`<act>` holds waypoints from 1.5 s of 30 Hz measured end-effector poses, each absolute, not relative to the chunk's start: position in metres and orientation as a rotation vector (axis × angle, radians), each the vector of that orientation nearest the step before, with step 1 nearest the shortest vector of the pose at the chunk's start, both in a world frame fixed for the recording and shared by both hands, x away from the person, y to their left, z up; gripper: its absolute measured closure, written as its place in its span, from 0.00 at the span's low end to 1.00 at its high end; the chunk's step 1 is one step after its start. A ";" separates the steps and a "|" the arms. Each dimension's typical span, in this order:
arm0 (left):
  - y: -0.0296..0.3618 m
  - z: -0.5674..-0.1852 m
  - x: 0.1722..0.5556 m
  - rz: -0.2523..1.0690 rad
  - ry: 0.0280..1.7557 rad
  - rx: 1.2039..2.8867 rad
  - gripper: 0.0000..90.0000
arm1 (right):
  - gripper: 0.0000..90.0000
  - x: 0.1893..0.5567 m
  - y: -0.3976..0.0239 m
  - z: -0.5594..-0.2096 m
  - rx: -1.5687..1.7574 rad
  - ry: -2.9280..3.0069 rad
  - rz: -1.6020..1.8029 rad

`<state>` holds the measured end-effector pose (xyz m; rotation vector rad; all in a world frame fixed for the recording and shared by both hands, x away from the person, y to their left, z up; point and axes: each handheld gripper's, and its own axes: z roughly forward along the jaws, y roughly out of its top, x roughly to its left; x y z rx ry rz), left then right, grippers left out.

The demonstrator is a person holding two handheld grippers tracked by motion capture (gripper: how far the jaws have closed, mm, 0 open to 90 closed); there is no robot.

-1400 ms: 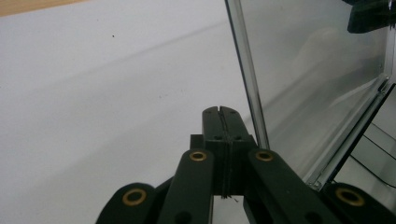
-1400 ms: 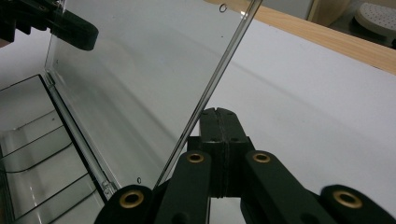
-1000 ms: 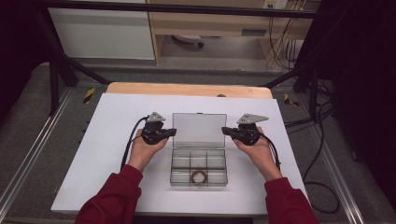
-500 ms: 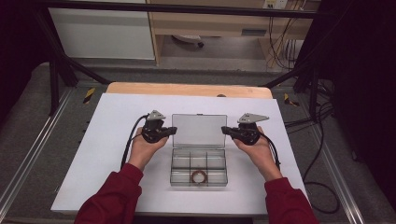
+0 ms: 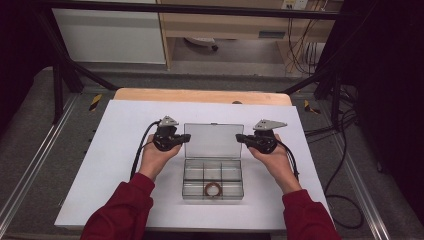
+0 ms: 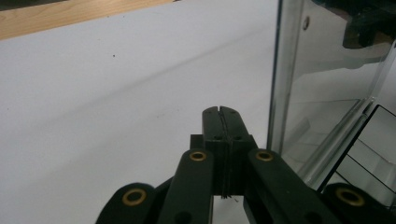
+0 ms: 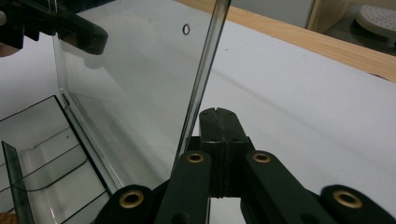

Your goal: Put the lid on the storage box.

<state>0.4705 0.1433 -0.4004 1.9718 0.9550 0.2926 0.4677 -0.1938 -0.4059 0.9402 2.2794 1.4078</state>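
White mat (image 5: 115, 165), wooden table edge (image 5: 200, 95).

A white surface (image 5: 120, 165) with a bare wooden strip along its far edge carries a clear compartment box (image 5: 213, 179) near the middle, lid upright at its far side, a brown ring (image 5: 213, 189) inside.

1. Setting is reading as a lab or test bench, not a home.
2. Black metal frame (image 5: 60, 75) is standing around the white table (image 5: 115, 170), at 10 and 2 o'clock.
3. Loose cables (image 5: 345, 165) are trailing over grey floor matting at 3 o'clock.
4. Yellow-black hazard tape (image 5: 95, 101) is marking the floor rails at 10 o'clock.
5. A wall outlet (image 5: 292, 5) is feeding wires at 1 o'clock.
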 end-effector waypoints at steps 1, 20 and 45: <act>0.143 -0.400 0.471 0.291 0.956 1.972 1.00 | 1.00 0.468 -0.194 -0.406 0.939 2.279 1.408; 0.143 -0.396 0.464 0.282 0.938 1.966 1.00 | 1.00 0.460 -0.193 -0.403 0.925 2.296 1.412; 0.148 -0.398 0.432 0.280 0.896 1.962 1.00 | 1.00 0.434 -0.193 -0.397 0.876 2.343 1.377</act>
